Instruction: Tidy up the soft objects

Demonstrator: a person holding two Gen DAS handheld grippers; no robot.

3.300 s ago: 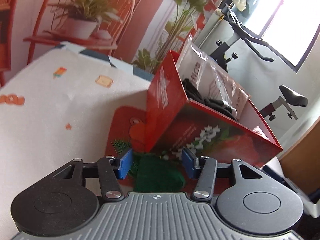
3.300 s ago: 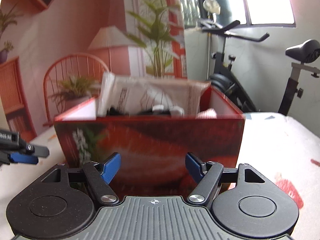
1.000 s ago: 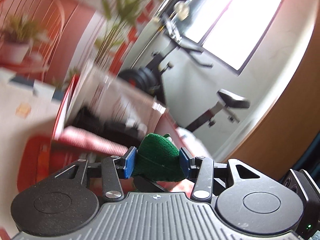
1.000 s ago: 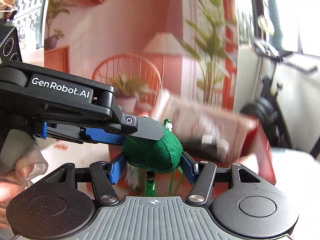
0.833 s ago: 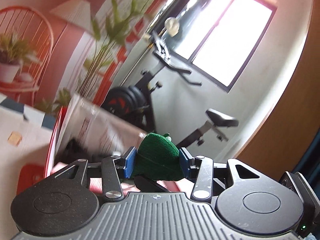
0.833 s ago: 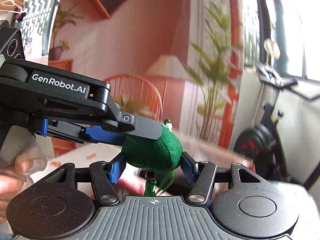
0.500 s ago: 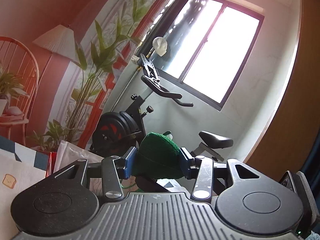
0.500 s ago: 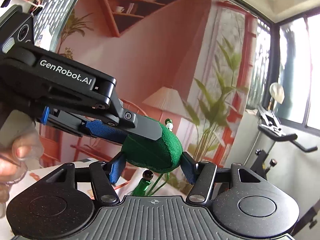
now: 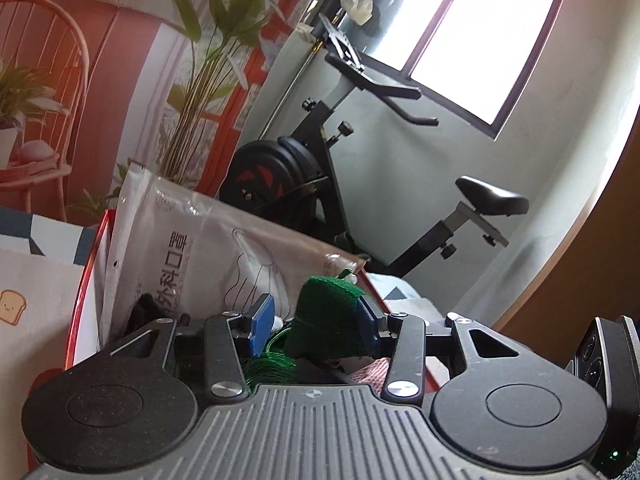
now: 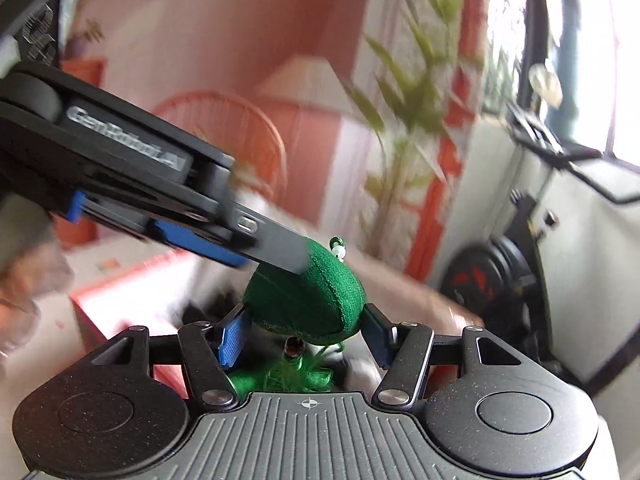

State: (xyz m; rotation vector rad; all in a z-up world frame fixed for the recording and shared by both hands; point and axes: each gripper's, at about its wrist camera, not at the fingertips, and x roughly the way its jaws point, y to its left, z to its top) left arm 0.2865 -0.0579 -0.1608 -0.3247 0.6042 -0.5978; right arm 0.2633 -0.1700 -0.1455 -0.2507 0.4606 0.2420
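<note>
Right hand-held gripper (image 10: 304,336): we see it clamping the green plush (image 10: 308,300).
Left hand-held gripper (image 9: 314,324): wide, far pad touching plush above the red box (image 9: 86,280).

We are looking at a green sachet (image 10: 308,296) of matt, finely ribbed cloth (with glossy beads and a silky tassel). At the left of the left wrist frame, a red box (image 9: 86,280) is showing glossy card, and a plastic packet (image 9: 208,256) is crinkling shinily.
</note>
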